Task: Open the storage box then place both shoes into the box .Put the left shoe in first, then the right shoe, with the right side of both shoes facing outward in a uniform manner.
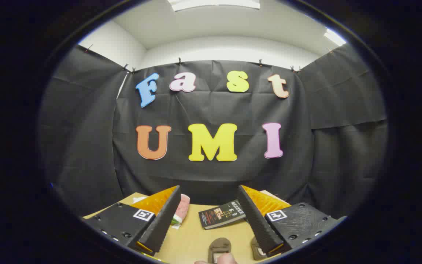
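Note:
My gripper is held high over a tan table and is open, with nothing between its fingers. It looks level at the booth's back wall. Low between the fingers, close to me, lies the tip of a brown shoe. A second brown shoe sits just to its right, mostly hidden behind the right finger. What looks like a person's fingertip shows at the near end of the first shoe.
A dark book lies flat on the table beyond the shoes, near the right finger. A pink and green soft object rests behind the left finger. Black cloth walls close the booth on three sides.

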`<state>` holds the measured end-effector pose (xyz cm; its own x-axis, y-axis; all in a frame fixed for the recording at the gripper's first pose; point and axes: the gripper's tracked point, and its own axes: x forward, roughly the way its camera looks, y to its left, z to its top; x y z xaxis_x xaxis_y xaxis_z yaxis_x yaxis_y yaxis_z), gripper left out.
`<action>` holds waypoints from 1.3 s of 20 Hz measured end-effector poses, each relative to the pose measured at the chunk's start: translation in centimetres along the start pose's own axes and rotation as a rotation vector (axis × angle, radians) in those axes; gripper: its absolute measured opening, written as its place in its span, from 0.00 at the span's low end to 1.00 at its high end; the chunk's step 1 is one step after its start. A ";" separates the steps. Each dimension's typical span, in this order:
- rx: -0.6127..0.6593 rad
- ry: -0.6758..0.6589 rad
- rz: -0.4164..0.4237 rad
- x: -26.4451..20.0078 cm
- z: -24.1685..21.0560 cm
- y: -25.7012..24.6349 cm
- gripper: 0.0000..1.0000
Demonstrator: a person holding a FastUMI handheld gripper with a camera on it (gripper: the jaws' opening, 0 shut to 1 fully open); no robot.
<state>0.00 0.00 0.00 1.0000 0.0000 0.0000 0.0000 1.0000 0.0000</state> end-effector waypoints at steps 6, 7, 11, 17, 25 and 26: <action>0.002 -0.009 0.024 -0.1 0.3 0.3 0.95; 0.002 -0.008 0.027 -0.1 0.2 0.2 0.95; 0.007 -0.017 0.043 -0.1 0.5 0.0 0.95; 0.021 0.018 0.074 -0.3 -0.6 -0.1 0.95; 0.045 0.058 0.166 0.7 -3.3 0.7 0.94; 0.051 0.069 0.187 0.8 -3.9 1.1 0.94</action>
<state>0.76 1.11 -3.93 0.9803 0.1870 -0.0638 -0.1835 0.9813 0.0574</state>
